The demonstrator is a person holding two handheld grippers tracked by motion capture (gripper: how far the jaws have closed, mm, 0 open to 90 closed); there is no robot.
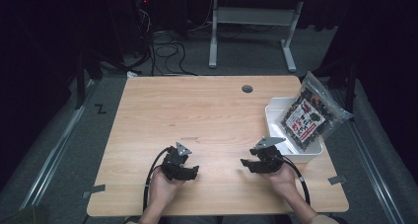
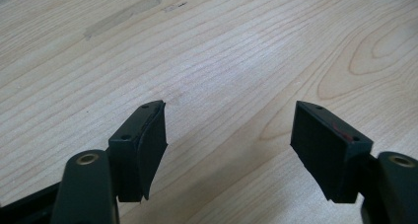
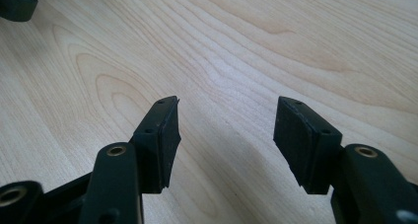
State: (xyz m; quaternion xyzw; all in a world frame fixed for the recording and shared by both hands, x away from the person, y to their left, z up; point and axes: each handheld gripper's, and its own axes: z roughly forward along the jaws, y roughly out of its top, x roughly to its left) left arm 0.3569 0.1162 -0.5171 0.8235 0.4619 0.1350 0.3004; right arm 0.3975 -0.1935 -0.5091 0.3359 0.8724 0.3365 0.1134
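While both grippers rest low over the near part of the wooden table [image 1: 207, 110], the nearest thing to them is the snack bag [image 1: 309, 116], which lies tilted in the white tray [image 1: 274, 114] at the right edge of the table. The right gripper [image 1: 245, 163] is near the tray but apart from it, to the left and nearer to the person; the left gripper [image 1: 195, 171] is well apart, farther left. Each gripper has its jaws wide, with bare wood between them in its own view. The print on the bag is too small to read, and the bag covers much of the tray. The person's forearms are cut off at the bottom edge.
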